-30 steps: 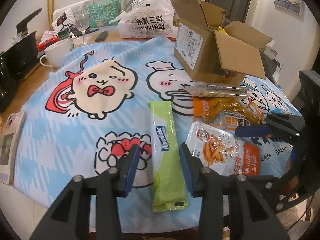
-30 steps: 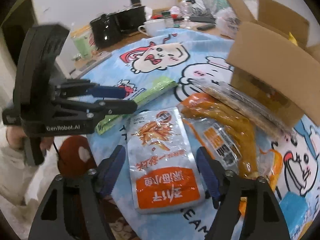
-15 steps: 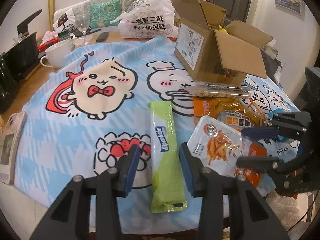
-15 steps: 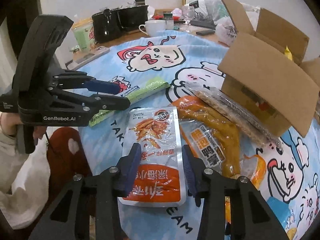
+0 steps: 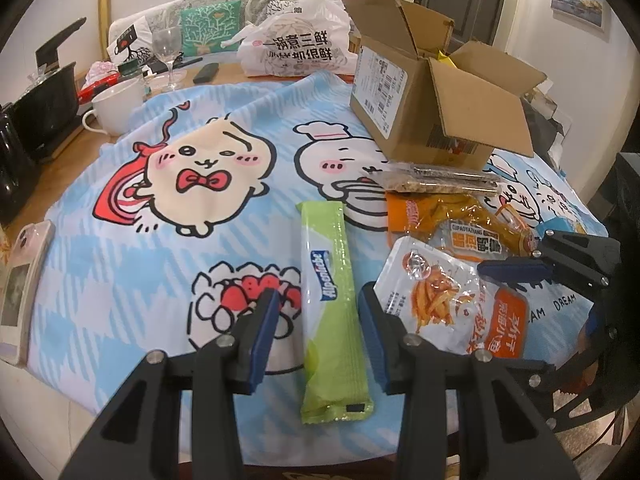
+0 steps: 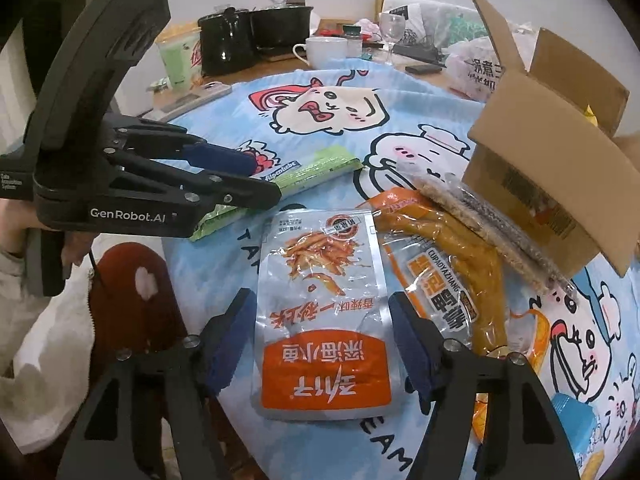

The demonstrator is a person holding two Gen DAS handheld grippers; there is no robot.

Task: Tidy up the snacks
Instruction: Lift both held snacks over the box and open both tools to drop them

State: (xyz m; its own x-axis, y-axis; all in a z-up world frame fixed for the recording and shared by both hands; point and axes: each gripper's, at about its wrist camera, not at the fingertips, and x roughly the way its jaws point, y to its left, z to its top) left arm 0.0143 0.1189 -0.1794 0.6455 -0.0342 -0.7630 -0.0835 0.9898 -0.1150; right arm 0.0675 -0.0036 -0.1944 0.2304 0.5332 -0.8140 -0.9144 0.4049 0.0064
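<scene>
A long green snack pack (image 5: 334, 292) lies flat on the cartoon cloth, and my left gripper (image 5: 318, 320) is open with a finger on each side of its near half. A silver and orange snack pouch (image 6: 322, 312) lies flat between the open fingers of my right gripper (image 6: 320, 332); it also shows in the left wrist view (image 5: 448, 300). An orange pouch (image 6: 444, 264) and a clear pack of seed bars (image 6: 492, 228) lie beside it. An open cardboard box (image 5: 432, 100) stands behind them.
A white mug (image 5: 116, 106), a wine glass (image 5: 167, 52), a white plastic bag (image 5: 296, 50) and black pots (image 6: 256, 28) stand at the far side. A phone (image 5: 20, 292) lies at the left edge. The table edge is just below both grippers.
My right gripper narrowed half a second ago and has opened wide again around the silver pouch. The pouch stays flat. My left gripper has barely moved.
</scene>
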